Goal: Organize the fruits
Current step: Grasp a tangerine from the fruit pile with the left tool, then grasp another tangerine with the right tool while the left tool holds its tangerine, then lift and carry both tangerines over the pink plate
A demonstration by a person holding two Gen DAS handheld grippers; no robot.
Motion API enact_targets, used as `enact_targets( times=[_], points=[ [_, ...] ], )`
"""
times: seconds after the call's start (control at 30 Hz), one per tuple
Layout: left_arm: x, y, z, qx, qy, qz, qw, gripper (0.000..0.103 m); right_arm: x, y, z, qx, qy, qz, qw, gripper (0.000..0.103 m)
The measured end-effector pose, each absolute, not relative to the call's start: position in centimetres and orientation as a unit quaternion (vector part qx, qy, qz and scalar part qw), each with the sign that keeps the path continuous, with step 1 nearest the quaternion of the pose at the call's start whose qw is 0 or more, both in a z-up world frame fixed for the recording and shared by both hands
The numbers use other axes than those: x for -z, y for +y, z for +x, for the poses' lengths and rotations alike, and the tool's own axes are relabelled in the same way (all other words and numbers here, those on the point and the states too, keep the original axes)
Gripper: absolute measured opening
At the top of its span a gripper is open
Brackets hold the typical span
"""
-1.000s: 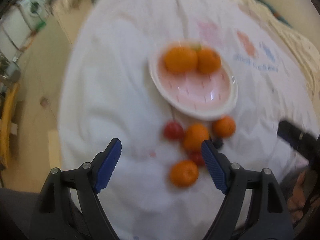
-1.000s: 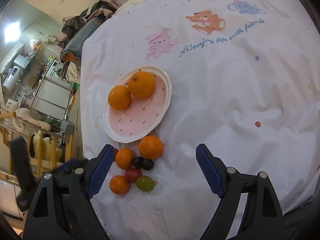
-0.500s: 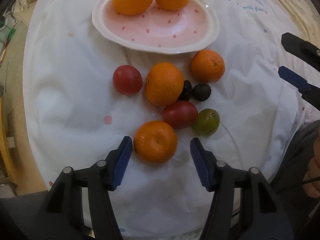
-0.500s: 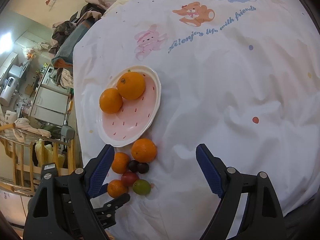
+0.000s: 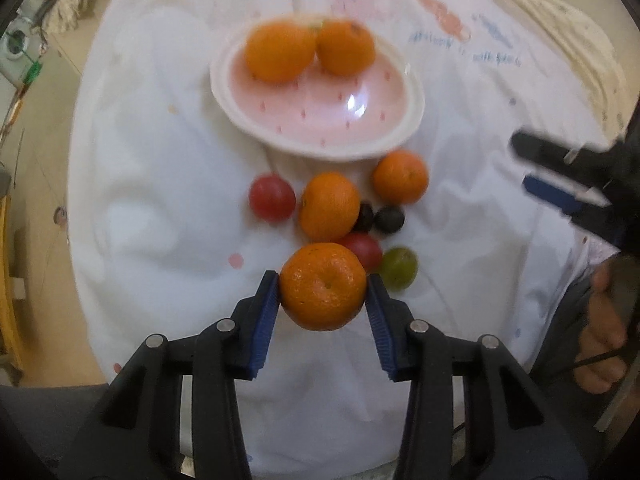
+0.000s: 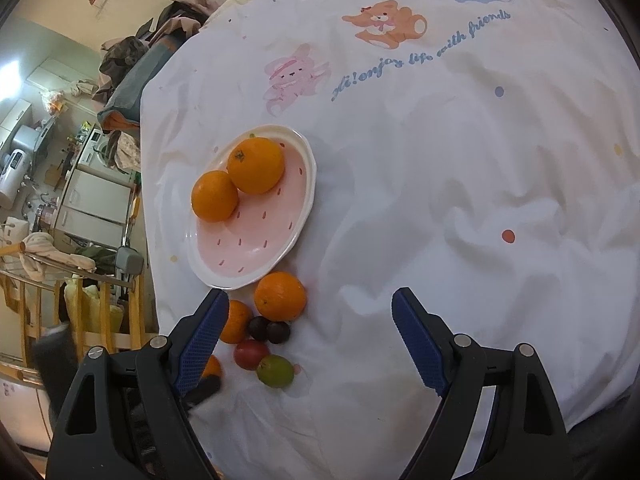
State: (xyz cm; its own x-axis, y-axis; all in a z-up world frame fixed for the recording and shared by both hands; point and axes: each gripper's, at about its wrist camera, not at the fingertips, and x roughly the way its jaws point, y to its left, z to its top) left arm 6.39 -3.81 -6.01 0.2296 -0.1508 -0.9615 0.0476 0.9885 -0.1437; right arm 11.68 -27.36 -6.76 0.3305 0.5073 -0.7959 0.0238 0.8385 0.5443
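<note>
My left gripper (image 5: 323, 294) is shut on an orange mandarin (image 5: 322, 286), held just above the white cloth, near the loose fruit. A pink plate (image 5: 320, 120) with two oranges (image 5: 280, 54) lies farther ahead; it also shows in the right wrist view (image 6: 256, 236). Between them lie two mandarins (image 5: 330, 206), two red fruits (image 5: 272, 197), two dark plums (image 5: 389, 219) and a green fruit (image 5: 398, 267). My right gripper (image 6: 310, 324) is open and empty, hovering right of the fruit pile (image 6: 276, 332); it shows at the right edge of the left wrist view (image 5: 560, 188).
The white cloth with cartoon animals (image 6: 384, 24) covers a round table (image 6: 480, 160). Its left edge drops to the floor, with a wooden rack (image 6: 60, 320) and clothes (image 6: 132, 64) beyond. A hand (image 5: 604, 340) is at the right in the left wrist view.
My left gripper closed on the nearest mandarin and lifted it slightly. The right gripper stayed open and nearly still.
</note>
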Motion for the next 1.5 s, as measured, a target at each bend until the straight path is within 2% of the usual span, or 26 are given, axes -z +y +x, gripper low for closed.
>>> enact_targets(
  times=[0.23, 0.33, 0.43, 0.53, 0.8, 0.87, 0.9, 1.5],
  points=[
    [3.2, -2.7, 6.4, 0.026, 0.559, -0.033, 0.828, 0.039, 7.6, -25.4, 12.1, -0.171, 0.575, 0.208, 0.772, 0.085],
    [3.2, -2.3, 6.8, 0.014, 0.559, -0.046, 0.828, 0.039, 8.0, -23.3, 12.9, -0.202, 0.588, 0.176, 0.763, 0.079],
    [3.2, -2.0, 6.9, 0.013, 0.561, -0.057, 0.826, 0.039, 8.7, -21.6, 13.5, -0.213, 0.595, 0.144, 0.761, 0.076],
    [3.4, -1.9, 7.1, 0.008, 0.561, -0.058, 0.826, 0.039, 10.0, -20.6, 14.0, -0.22, 0.609, 0.145, 0.748, 0.07],
    [4.0, -1.7, 7.4, 0.002, 0.571, -0.062, 0.819, 0.039, 11.7, -18.8, 14.7, -0.231, 0.62, 0.124, 0.739, 0.064],
    [4.2, -1.8, 7.5, 0.0, 0.572, -0.06, 0.818, 0.039, 11.7, -18.8, 14.8, -0.229, 0.619, 0.119, 0.742, 0.057],
    [4.3, -1.8, 7.6, -0.001, 0.572, -0.059, 0.818, 0.039, 11.8, -19.0, 14.8, -0.225, 0.619, 0.117, 0.743, 0.047],
    [5.1, -1.0, 7.8, -0.028, 0.566, -0.046, 0.823, 0.039, 10.2, -21.9, 13.7, -0.216, 0.603, 0.151, 0.753, 0.045]
  ],
)
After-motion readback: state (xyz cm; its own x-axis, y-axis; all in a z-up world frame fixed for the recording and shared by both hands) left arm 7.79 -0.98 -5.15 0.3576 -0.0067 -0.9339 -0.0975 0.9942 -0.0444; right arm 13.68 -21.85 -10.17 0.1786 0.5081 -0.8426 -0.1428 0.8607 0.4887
